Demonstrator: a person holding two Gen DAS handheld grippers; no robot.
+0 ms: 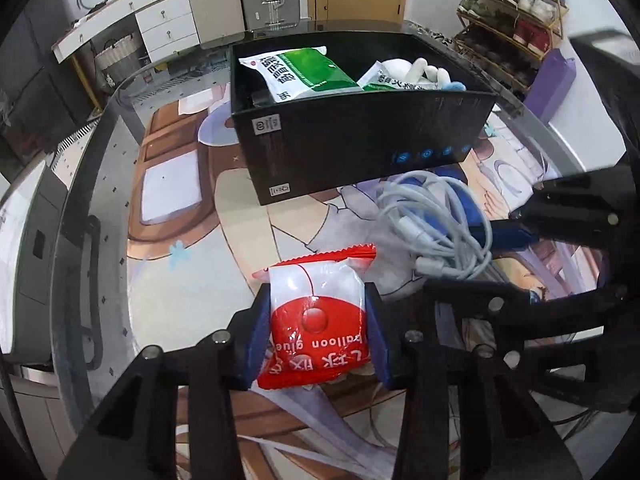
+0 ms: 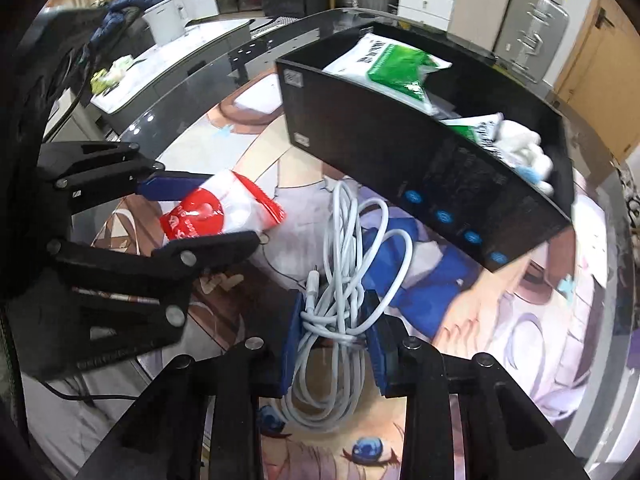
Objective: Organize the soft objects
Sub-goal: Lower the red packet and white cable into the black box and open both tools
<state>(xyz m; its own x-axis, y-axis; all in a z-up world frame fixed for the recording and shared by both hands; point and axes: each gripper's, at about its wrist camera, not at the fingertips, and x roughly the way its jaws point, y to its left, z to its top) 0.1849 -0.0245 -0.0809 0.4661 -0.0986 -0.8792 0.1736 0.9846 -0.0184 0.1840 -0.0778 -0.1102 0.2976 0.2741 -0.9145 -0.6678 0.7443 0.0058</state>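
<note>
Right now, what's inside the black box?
In the black box: two green-and-white packets and a white plush toy. Whatever lies beneath them is covered.

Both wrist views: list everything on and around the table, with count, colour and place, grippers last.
black box: one, black with blue icons, far side of table
green-and-white packets: two, inside the box
plush toy: one, white with blue, box's right end
balloon glue packet: one, red and white, in left gripper
charging cable: one bundle, white, on mat, in right gripper
printed mat: one, cartoon artwork, covering glass table
shoe rack: one, background right
left gripper: black, blue pads, shut on packet
right gripper: black, blue pads, shut on cable
</note>
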